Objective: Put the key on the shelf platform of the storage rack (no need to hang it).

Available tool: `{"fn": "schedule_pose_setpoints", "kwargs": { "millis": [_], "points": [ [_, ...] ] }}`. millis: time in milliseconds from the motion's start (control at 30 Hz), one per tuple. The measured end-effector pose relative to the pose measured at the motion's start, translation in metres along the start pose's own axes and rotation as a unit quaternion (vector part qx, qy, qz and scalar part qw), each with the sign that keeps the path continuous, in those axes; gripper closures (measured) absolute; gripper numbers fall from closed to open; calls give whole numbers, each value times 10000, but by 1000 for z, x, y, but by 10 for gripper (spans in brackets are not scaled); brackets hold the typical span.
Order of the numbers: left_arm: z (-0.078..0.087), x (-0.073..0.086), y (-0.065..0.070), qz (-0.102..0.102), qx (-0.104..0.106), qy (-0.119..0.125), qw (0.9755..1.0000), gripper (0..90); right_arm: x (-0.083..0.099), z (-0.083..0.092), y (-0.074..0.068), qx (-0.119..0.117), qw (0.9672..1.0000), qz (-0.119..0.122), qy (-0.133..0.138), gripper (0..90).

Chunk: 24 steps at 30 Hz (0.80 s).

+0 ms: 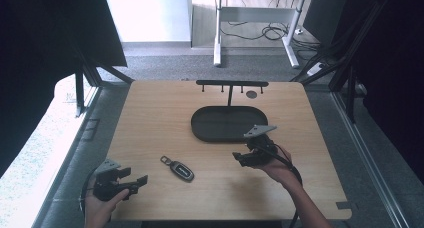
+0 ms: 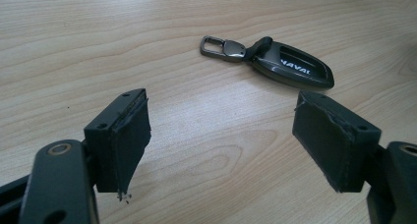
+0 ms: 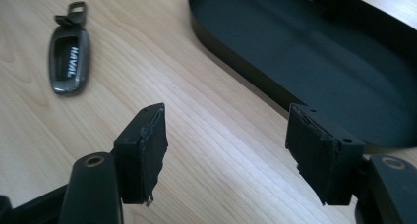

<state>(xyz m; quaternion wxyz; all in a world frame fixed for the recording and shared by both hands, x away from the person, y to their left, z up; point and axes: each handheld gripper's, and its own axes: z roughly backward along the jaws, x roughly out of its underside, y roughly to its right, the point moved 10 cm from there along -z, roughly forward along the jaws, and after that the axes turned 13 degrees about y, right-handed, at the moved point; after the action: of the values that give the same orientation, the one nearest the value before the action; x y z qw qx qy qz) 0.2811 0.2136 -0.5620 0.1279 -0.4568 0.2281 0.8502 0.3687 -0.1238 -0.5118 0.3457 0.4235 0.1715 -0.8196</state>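
A dark car key fob (image 1: 181,169) with a metal clip lies flat on the wooden table (image 1: 150,118), between the two hands. It appears ahead of the jaws in the left gripper view, key fob (image 2: 290,64), and at the upper left in the right gripper view, key fob (image 3: 69,62). My left gripper (image 1: 139,184) rests at the table's front left corner, open, with nothing between its pads. My right gripper (image 1: 239,158) hovers just in front of the black oval tray (image 1: 200,128), open with an empty gap. The tray (image 3: 236,57) is empty.
A black hook rack (image 1: 231,84) stands on a post behind the tray, near the table's far edge. A small dark round disc (image 1: 251,94) lies beside it. Black frame bars flank the table on both sides.
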Motion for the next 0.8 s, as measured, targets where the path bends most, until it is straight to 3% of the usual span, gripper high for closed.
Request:
{"fn": "schedule_pose_setpoints", "kwargs": {
  "millis": [367, 800],
  "points": [
    [-1, 1, 1, -3, 17, -26, 10000, 223, -20, -21, -26, -341, 9984, 367, -280, 323],
    [-1, 1, 1, -4, 12, -24, 10000, 223, -34, -42, -49, -539, 9954, 610, -501, 326]
  ]
}}
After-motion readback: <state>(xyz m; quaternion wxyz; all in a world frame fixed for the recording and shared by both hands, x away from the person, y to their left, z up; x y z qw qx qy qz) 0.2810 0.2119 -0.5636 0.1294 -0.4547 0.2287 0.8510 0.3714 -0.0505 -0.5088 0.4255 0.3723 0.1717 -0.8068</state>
